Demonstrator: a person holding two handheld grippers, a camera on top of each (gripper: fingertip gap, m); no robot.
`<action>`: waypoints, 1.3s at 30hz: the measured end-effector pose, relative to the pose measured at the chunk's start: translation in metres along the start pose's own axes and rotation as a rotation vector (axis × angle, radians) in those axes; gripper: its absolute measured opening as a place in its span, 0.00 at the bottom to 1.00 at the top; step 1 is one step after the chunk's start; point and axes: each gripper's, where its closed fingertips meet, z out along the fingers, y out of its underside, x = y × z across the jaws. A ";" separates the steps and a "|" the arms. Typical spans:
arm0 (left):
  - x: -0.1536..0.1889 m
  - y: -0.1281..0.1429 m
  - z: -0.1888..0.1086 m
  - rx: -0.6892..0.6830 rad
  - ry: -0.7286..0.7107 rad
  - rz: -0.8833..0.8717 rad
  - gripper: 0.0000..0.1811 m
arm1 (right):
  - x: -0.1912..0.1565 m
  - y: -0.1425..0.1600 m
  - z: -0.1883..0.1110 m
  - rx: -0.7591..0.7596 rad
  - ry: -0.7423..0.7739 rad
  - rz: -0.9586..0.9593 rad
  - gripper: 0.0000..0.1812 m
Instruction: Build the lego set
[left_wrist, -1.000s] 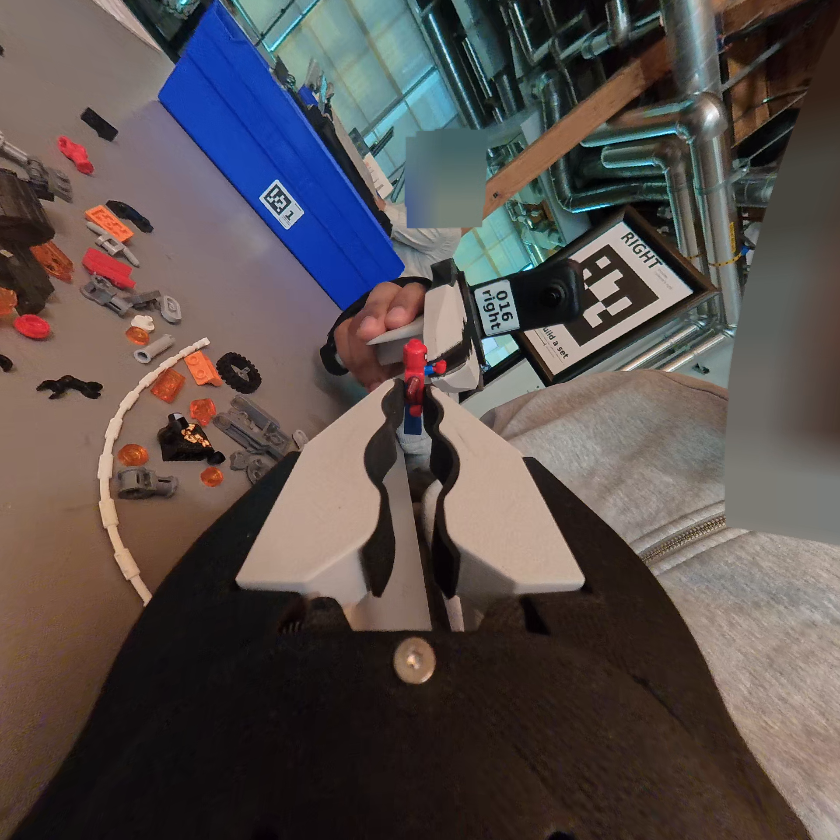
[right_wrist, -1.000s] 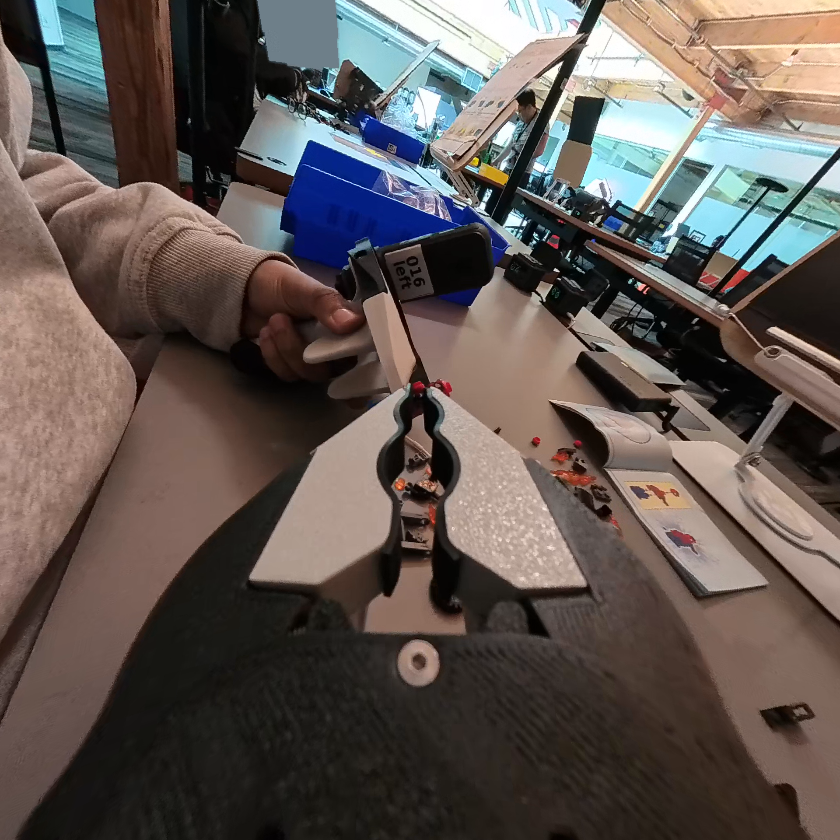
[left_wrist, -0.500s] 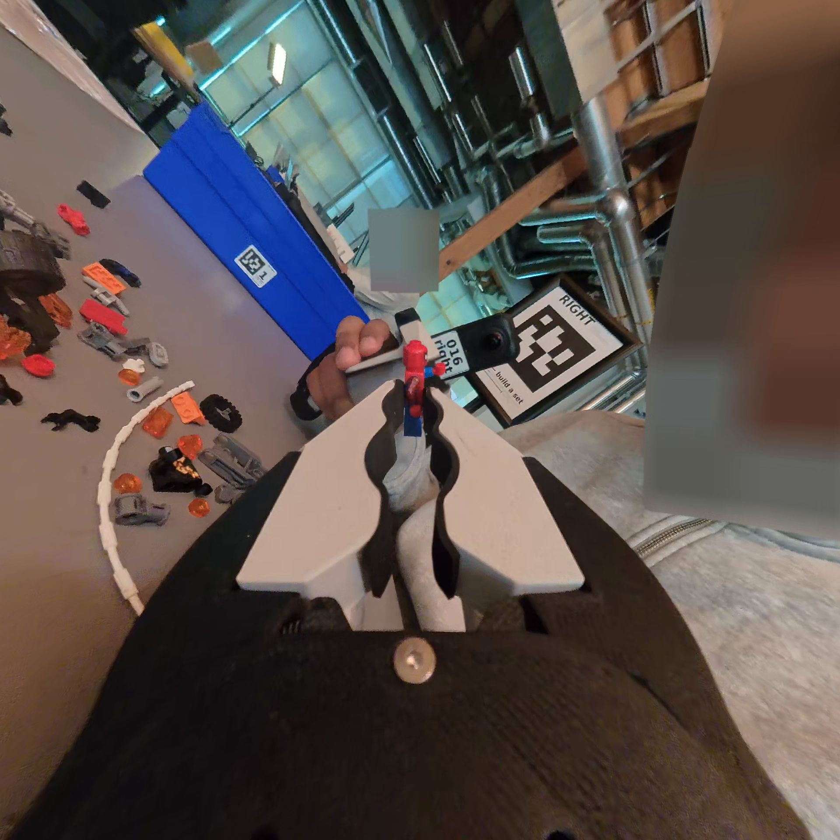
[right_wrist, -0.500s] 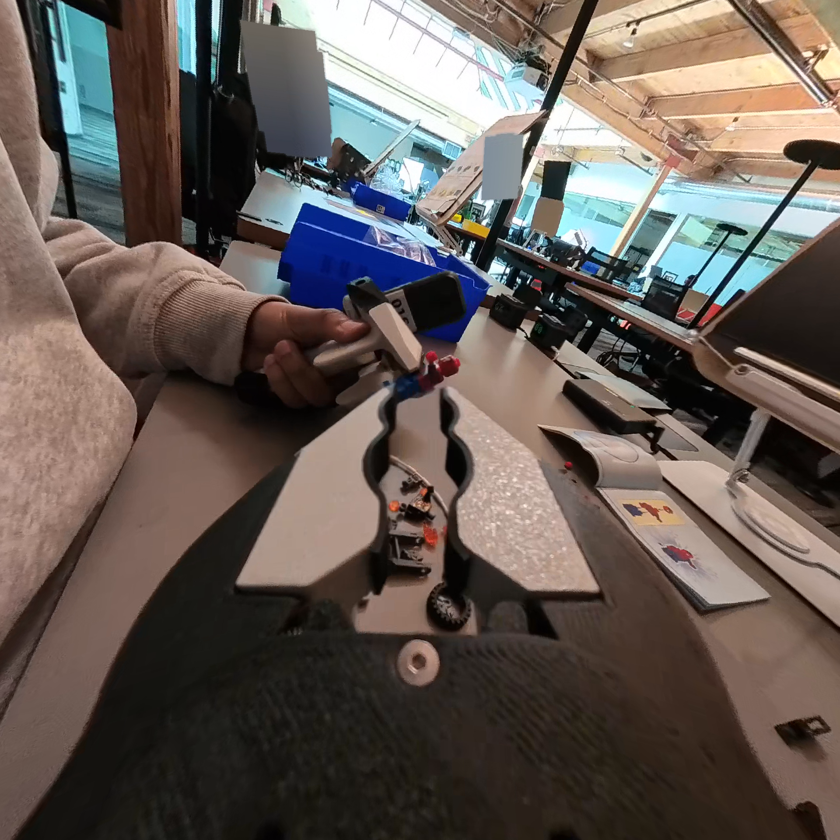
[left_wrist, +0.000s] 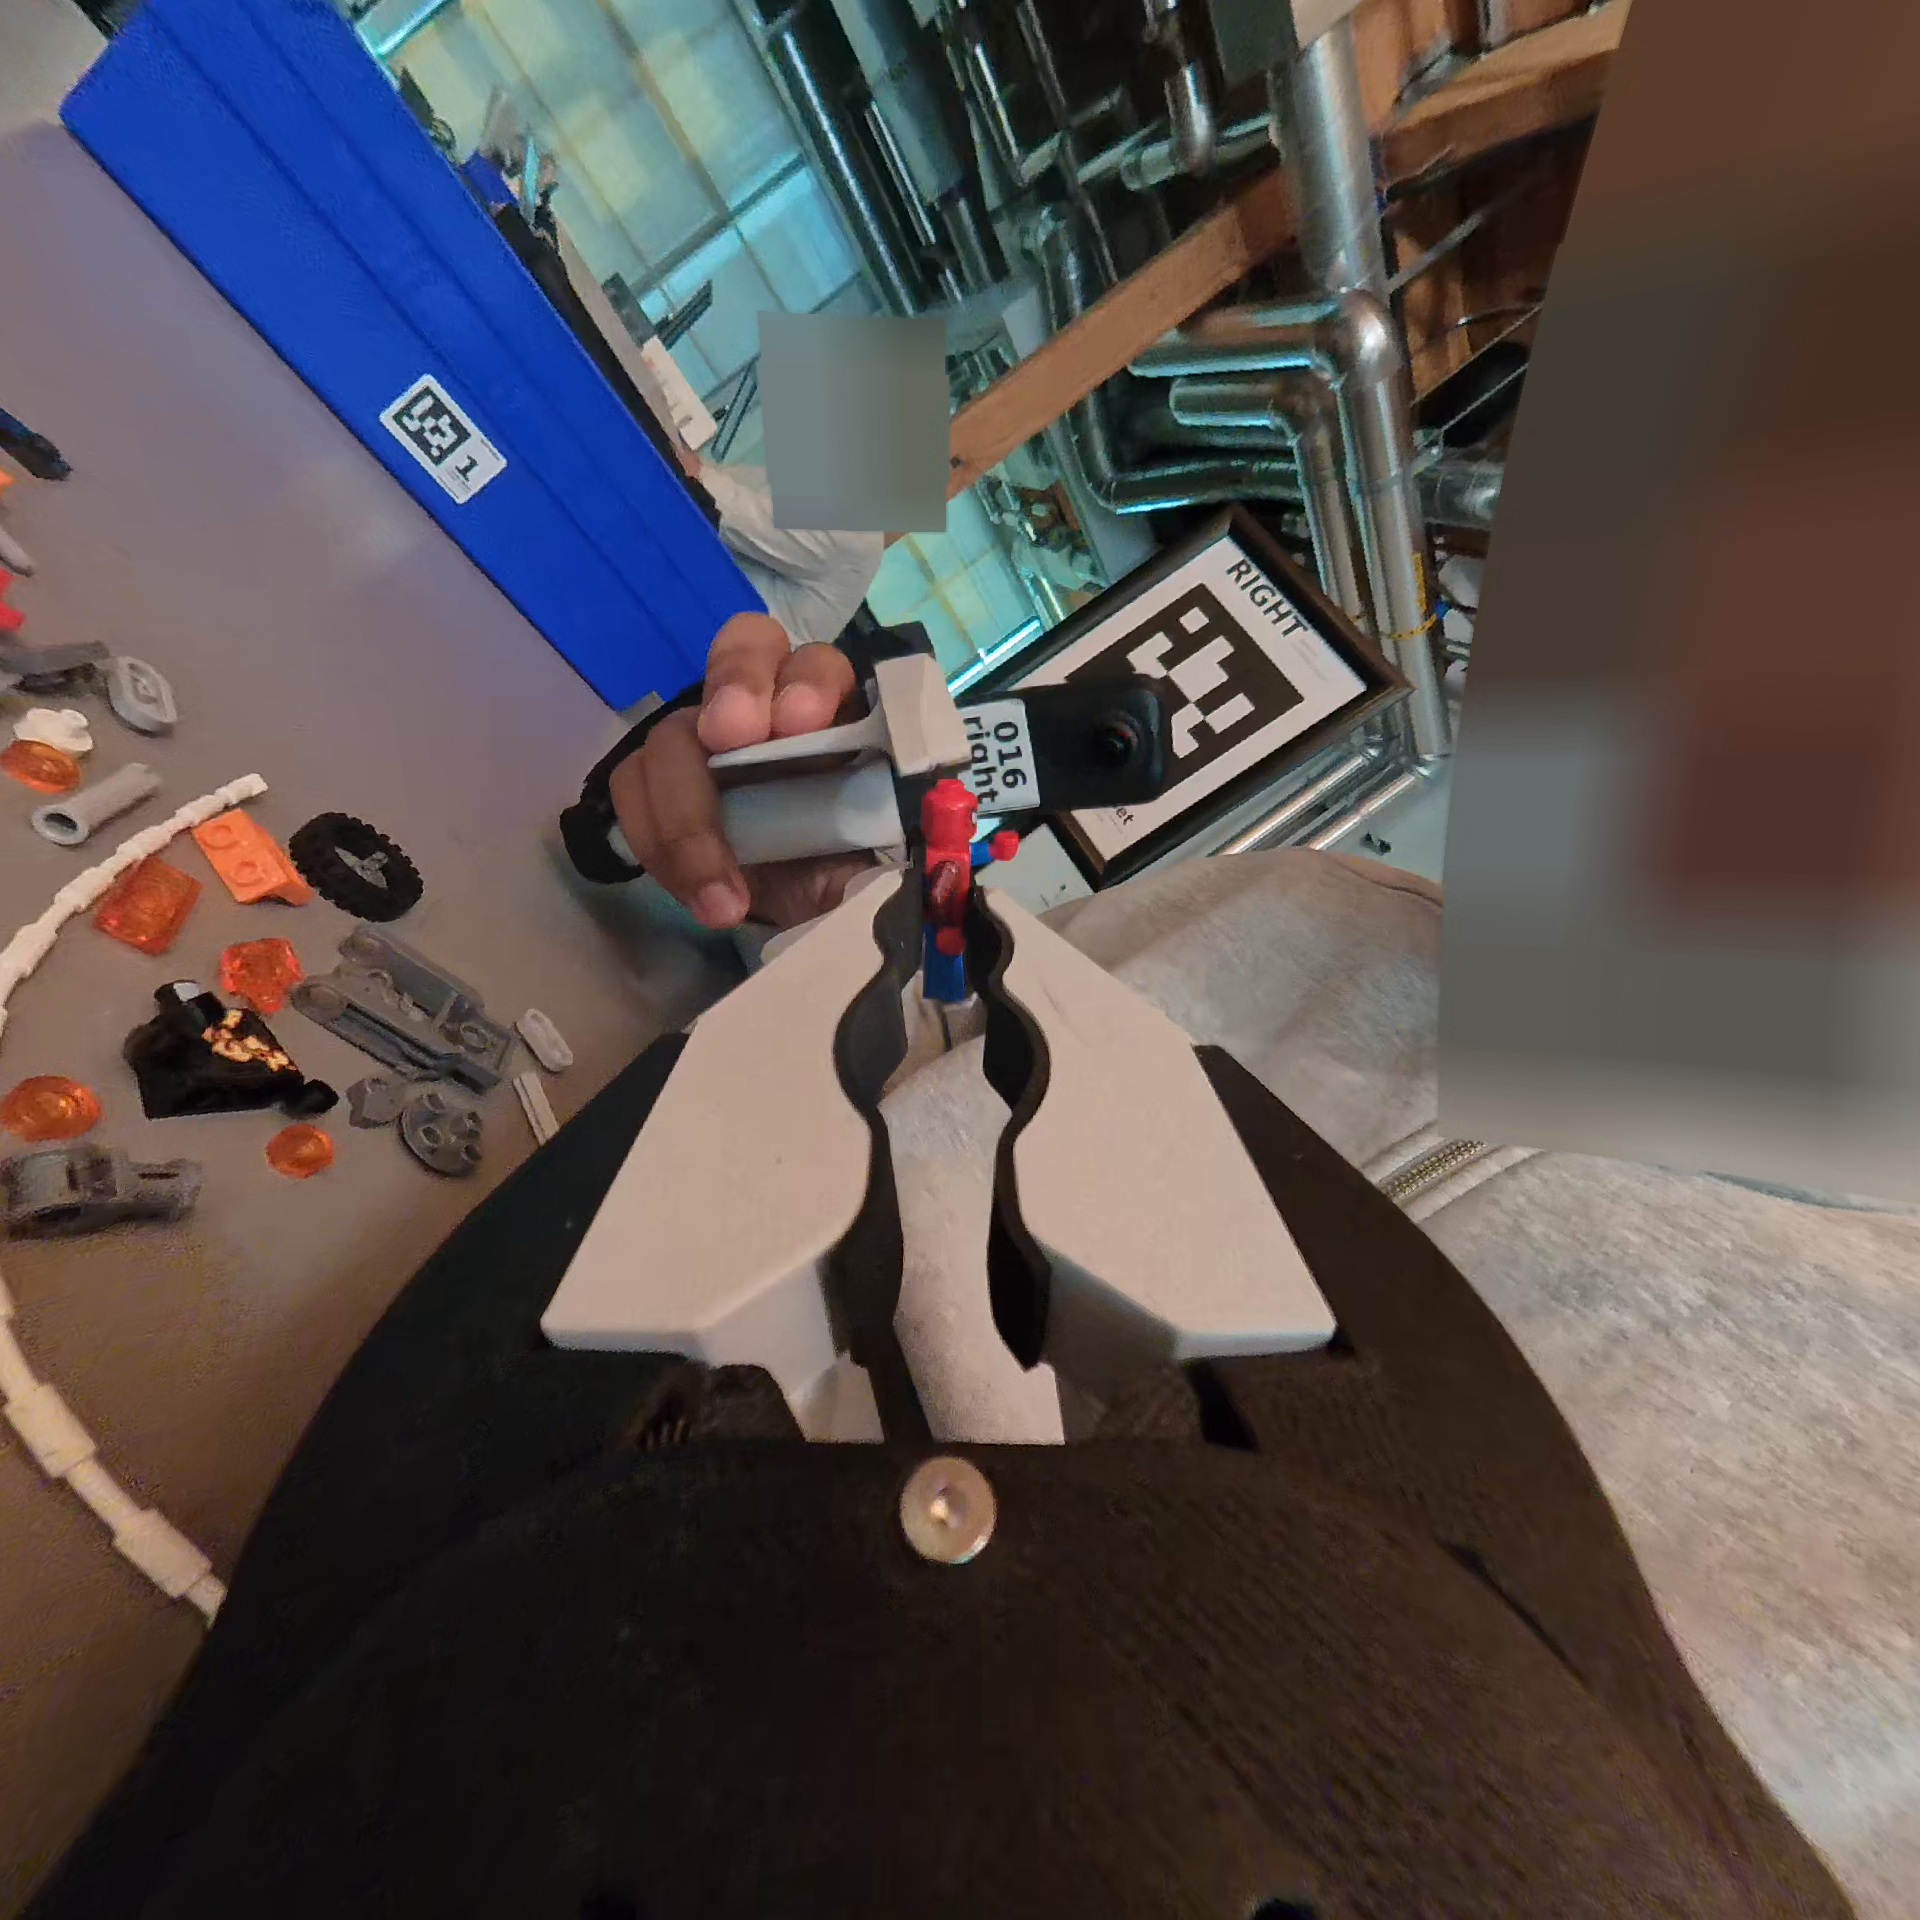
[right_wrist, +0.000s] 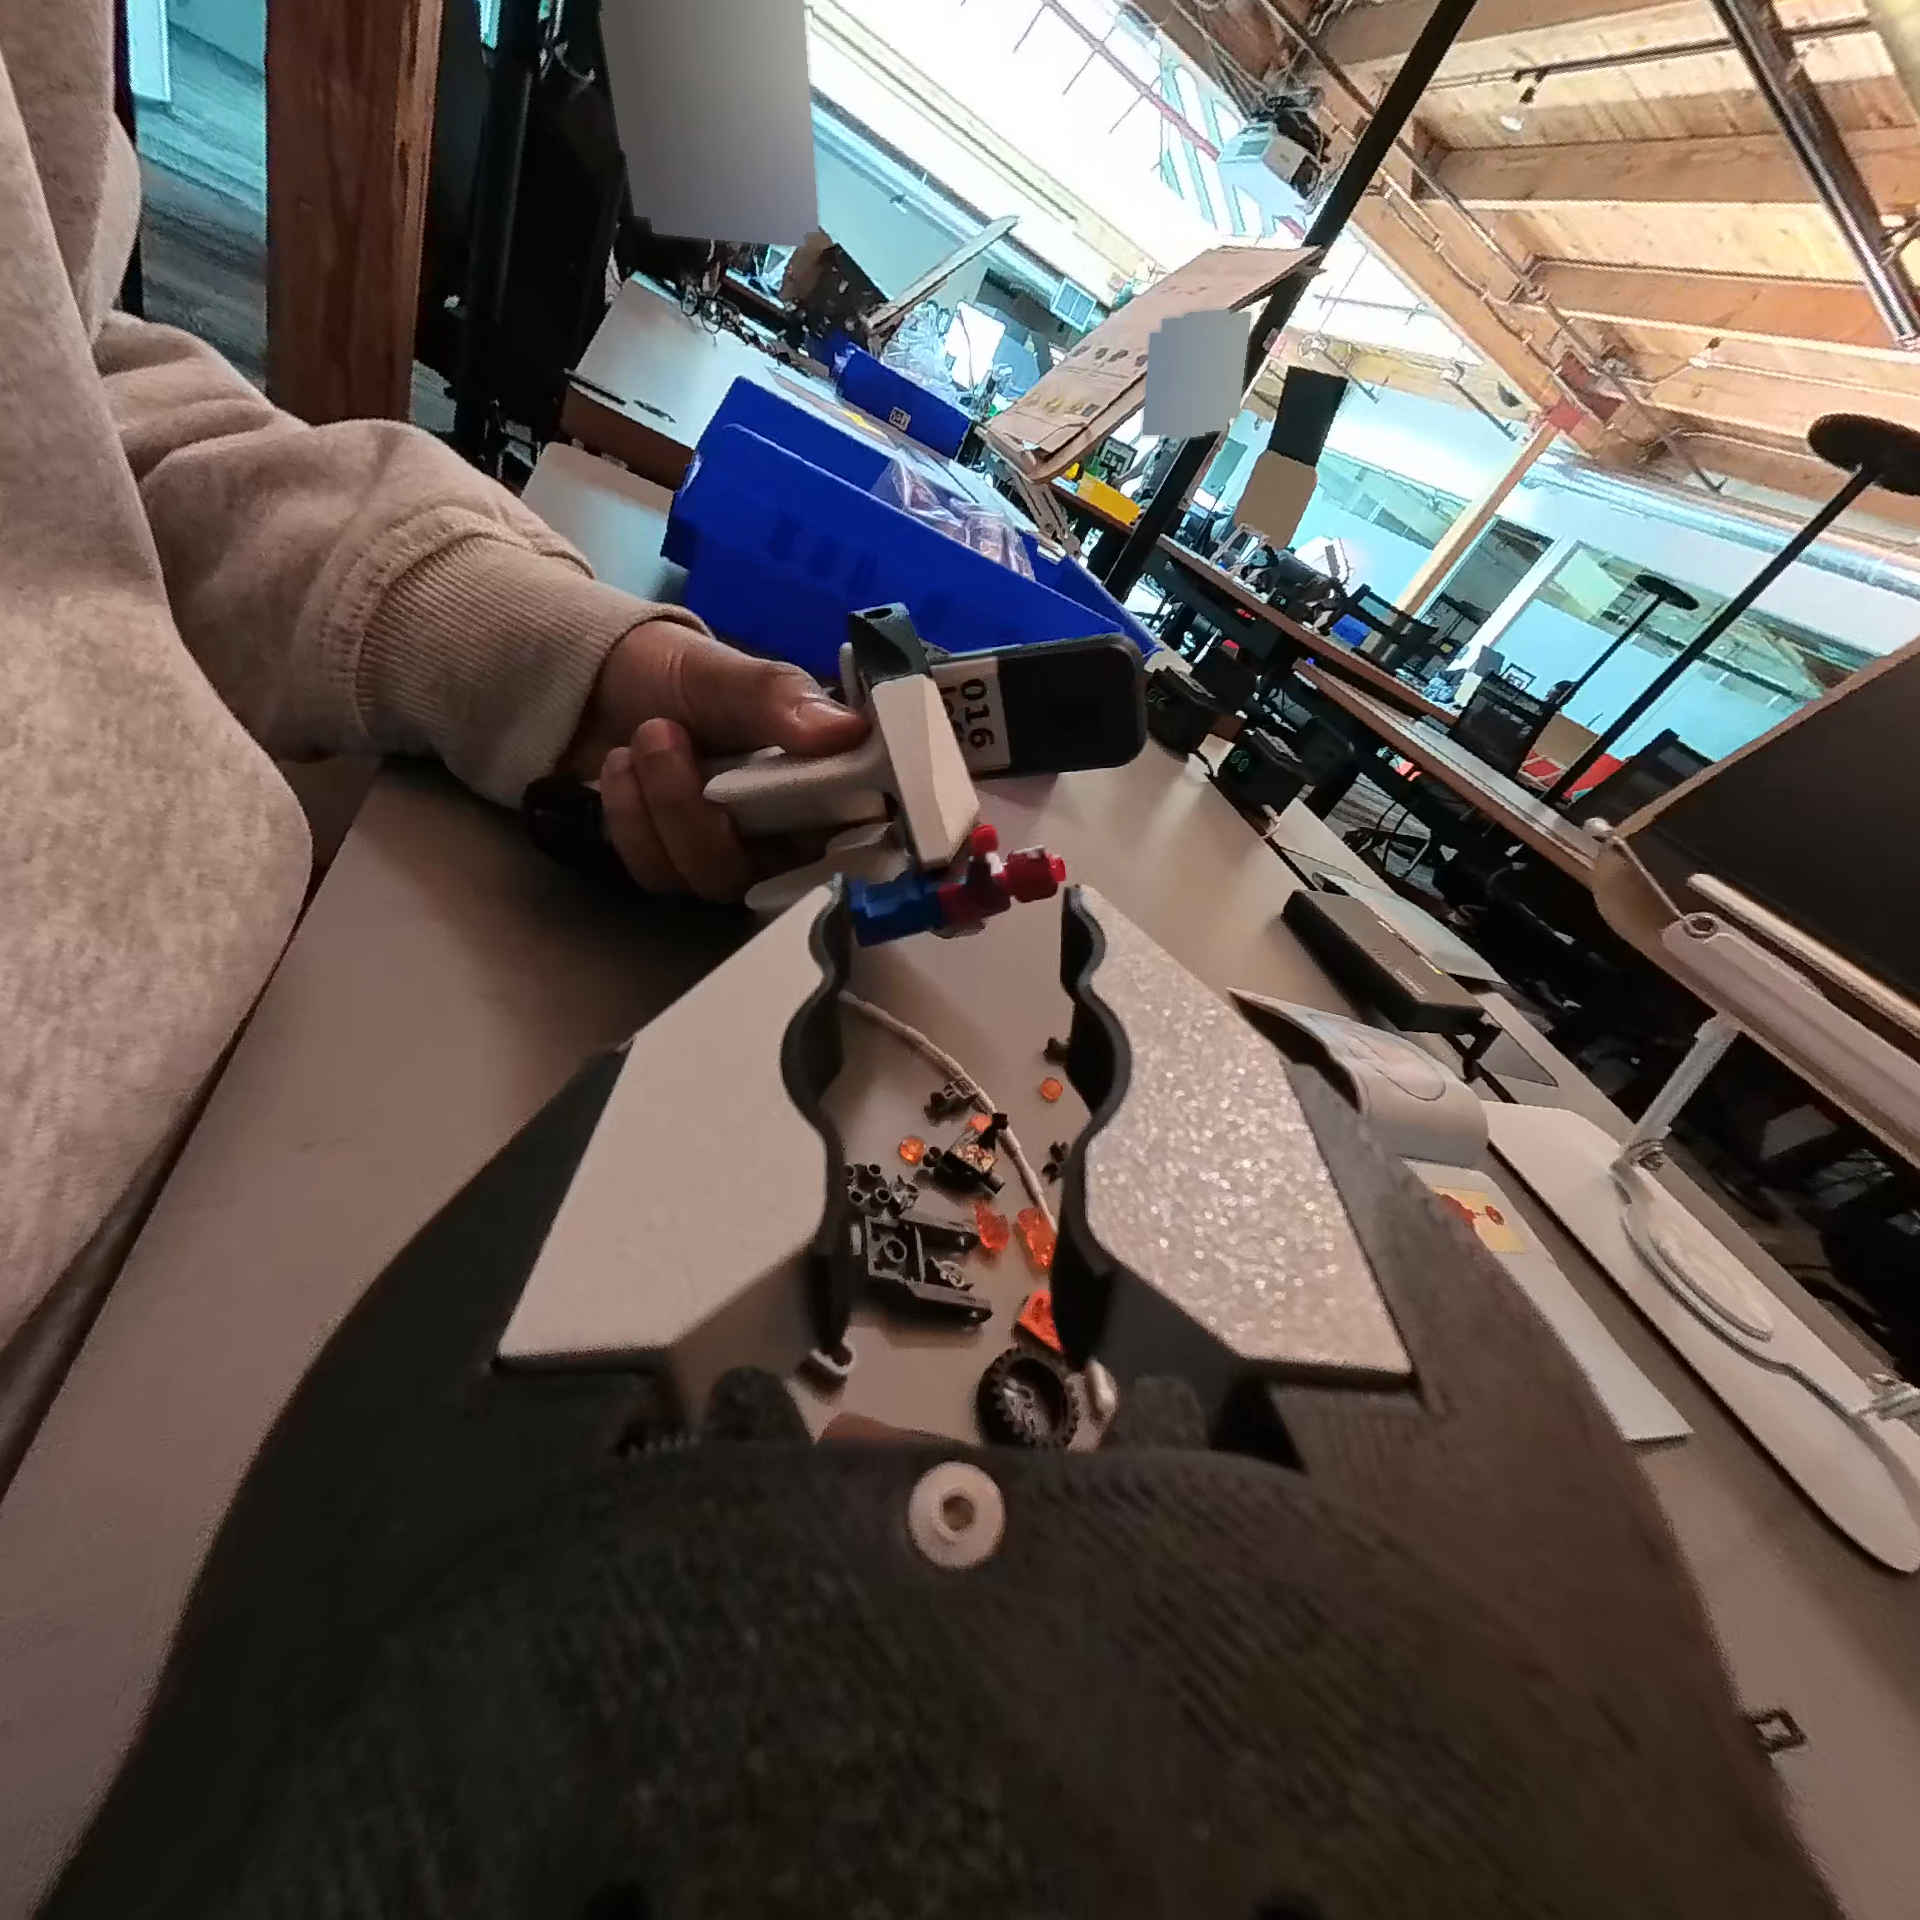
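Tool (left_wrist: 943, 935) on left grips one minifigure (left_wrist: 948, 883); right tool (right_wrist: 948, 925) spread.

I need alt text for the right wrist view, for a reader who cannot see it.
The right hand-held gripper is open above a grey table; just beyond it, the left hand-held gripper holds a red and blue minifigure. Loose orange and grey bricks lie on the table below.

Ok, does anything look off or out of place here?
Nothing looks damaged. The left gripper pinches the red-and-blue minifigure by its legs; the right gripper is open beside it. Loose Lego pieces are scattered on the table.
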 end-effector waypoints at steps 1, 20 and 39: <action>0.000 0.000 0.000 -0.002 -0.001 0.000 0.02 | -0.001 0.000 0.000 -0.001 -0.003 -0.005 0.21; -0.001 -0.013 -0.006 0.068 -0.106 0.160 0.02 | 0.010 -0.023 -0.010 0.179 -0.113 0.410 0.23; -0.020 -0.019 -0.010 0.023 -0.535 0.666 0.02 | 0.027 0.004 -0.005 0.058 -0.082 0.644 0.13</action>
